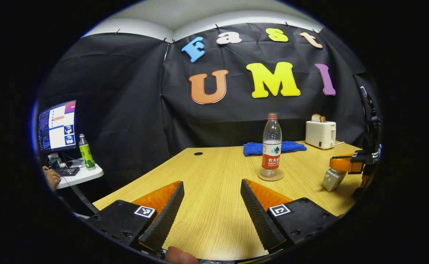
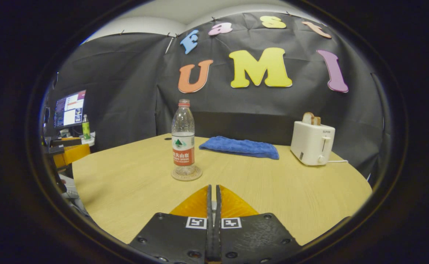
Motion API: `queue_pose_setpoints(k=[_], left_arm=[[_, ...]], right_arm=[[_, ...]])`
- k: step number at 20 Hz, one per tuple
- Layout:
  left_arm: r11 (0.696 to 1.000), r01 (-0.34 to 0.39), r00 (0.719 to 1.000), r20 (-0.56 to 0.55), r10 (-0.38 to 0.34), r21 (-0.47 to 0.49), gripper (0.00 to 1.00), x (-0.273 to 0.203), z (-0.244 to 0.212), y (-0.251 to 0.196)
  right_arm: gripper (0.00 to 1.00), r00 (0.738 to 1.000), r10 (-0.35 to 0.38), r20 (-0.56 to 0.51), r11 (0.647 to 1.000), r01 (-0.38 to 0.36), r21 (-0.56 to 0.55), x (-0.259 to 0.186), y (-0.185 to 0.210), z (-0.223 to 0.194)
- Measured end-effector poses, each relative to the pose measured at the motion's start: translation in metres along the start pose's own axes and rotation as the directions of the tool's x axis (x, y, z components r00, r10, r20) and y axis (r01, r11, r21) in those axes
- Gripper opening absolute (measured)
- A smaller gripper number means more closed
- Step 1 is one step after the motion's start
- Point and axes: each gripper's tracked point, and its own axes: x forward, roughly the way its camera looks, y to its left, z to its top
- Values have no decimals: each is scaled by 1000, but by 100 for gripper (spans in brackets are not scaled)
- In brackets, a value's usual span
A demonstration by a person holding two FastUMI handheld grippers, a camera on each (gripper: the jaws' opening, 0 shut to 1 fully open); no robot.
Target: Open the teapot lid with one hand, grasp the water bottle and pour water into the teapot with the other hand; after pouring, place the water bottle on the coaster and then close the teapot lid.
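Black cloth backs a wooden bench point(image 1: 214, 205), on which the water bottle point(image 1: 271, 146) is stood upright on the coaster point(image 1: 271, 175), right of centre in the left gripper view. The left gripper point(image 1: 211, 212) is held low at the bottom of that frame, jaws spread wide and empty. The right gripper point(image 2: 213, 205), at the bottom centre of its view, is pressed closed on nothing, so the pouring step is judged finished. A toaster point(image 2: 312, 143) and blue towel point(image 2: 240, 146) are kept toward the back.

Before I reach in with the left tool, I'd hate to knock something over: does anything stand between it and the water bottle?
Nothing visible does. In the left gripper view only bare table lies between the open left tool and the water bottle, upright on its coaster. The blue towel and toaster sit behind it.
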Motion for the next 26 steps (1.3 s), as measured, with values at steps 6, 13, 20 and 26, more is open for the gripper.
queue_pose_setpoints(k=[6,13,20,26], left_arm=[[1000,0,1000,24,0,-5,97,-5,18,-18],[996,86,990,117,-82,-27,96,-18,65,-97],[994,109,972,214,-101,-25,96,-57,106,-153],[992,126,970,214,-116,-33,96,-71,109,-172]], right_arm=[[47,997,-41,71,999,42,-10,-23,-9,21],[96,913,-316,257,948,313,56,-117,-82,81],[97,869,-379,318,924,372,85,-189,-97,99],[96,858,-401,320,915,390,101,-204,-103,93]])
